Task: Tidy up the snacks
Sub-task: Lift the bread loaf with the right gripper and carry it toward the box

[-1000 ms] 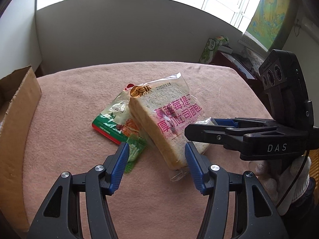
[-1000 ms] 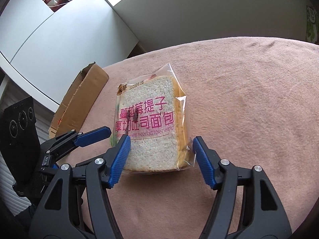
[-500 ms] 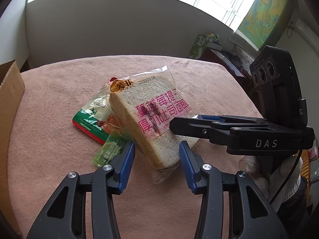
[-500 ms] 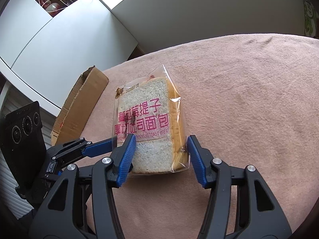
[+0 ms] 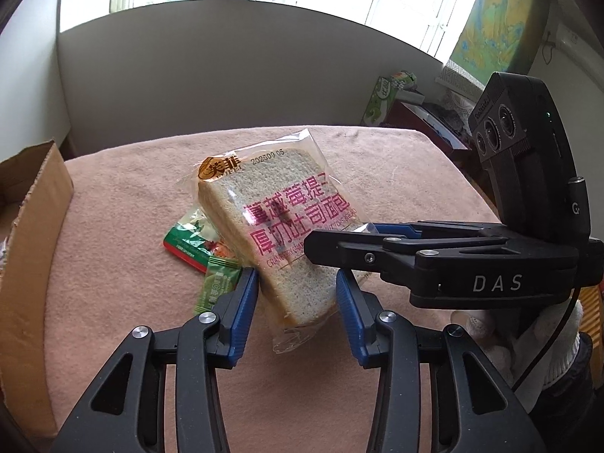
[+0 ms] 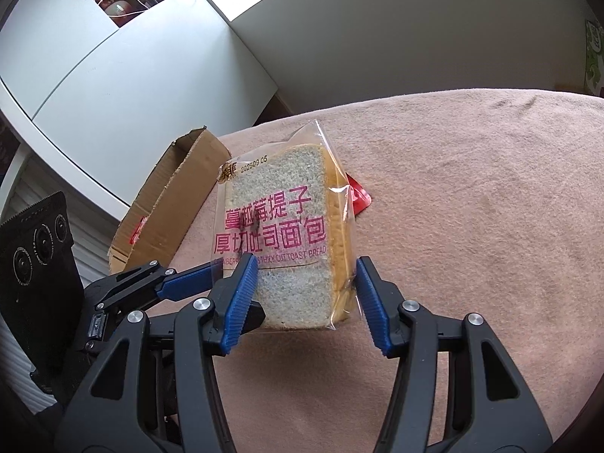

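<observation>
A clear bag of thick-cut toast bread [image 5: 287, 226] with pink lettering is tilted up off the pink cloth; it also shows in the right wrist view [image 6: 287, 234]. My left gripper [image 5: 297, 309] is closed around its near lower corner. My right gripper [image 6: 305, 298] is closed around its lower edge from the right side. A green and red snack packet [image 5: 192, 243] and a small green sachet [image 5: 217, 283] lie under and beside the bread. A red packet corner [image 6: 358, 198] pokes out behind it.
An open cardboard box [image 5: 26, 226] stands at the table's left edge, also in the right wrist view [image 6: 170, 192]. The pink cloth [image 6: 472, 207] covers the table. A green carton [image 5: 385, 100] stands beyond the far right corner.
Both grippers have closed in on the bread bag. The bag has been lifted and tilted up, and now shows more of the packets beneath it.
</observation>
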